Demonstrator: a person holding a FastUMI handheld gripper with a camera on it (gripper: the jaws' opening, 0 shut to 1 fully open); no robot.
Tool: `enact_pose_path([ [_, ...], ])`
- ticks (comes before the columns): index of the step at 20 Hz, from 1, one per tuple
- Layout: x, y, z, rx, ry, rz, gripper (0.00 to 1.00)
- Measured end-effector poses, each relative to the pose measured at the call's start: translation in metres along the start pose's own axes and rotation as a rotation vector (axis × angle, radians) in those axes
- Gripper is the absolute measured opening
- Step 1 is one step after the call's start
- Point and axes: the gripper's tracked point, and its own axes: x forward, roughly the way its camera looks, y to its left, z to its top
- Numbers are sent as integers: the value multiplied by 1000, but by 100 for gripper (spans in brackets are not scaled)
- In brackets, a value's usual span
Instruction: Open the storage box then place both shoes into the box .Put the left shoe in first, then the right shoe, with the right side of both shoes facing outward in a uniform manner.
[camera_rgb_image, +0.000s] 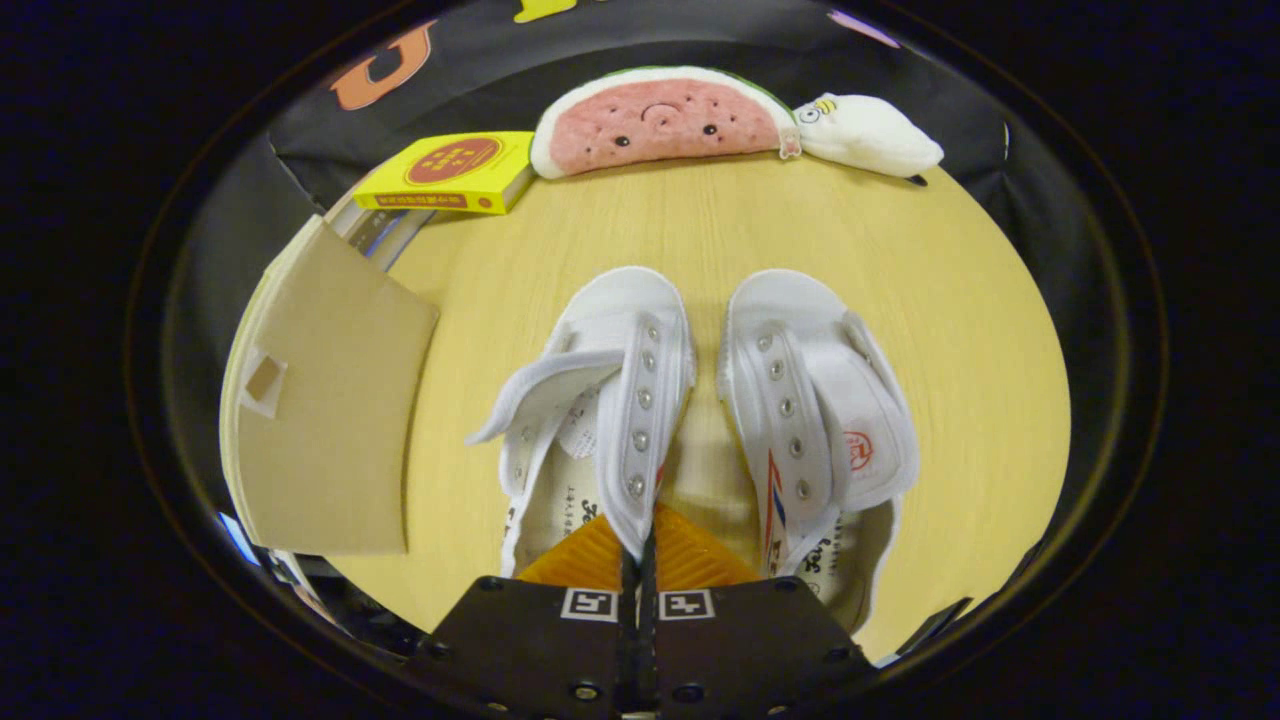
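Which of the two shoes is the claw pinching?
The shoe nearer the cardboard: the claw is closed on that shoe's eyelet flap; the other shoe lies free.

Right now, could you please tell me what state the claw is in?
Claw: closed on the eyelet edge of the left white shoe, pinched between both orange fingers.

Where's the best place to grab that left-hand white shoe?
The fingers are shut on the left shoe at its eyelet strip, coming from the heel end. That thin upright edge beside the open mouth probably suits a pinch best; the rounded toe offers no such edge.
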Motion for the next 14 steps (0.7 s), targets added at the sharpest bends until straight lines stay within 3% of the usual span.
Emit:
enact_pose_path([
  [5,-27,11,-2,44,-16,99,0],
  [8,-54,30,4,105,-42,196,0],
  [14,-124,82,15,106,-136,329,0],
])
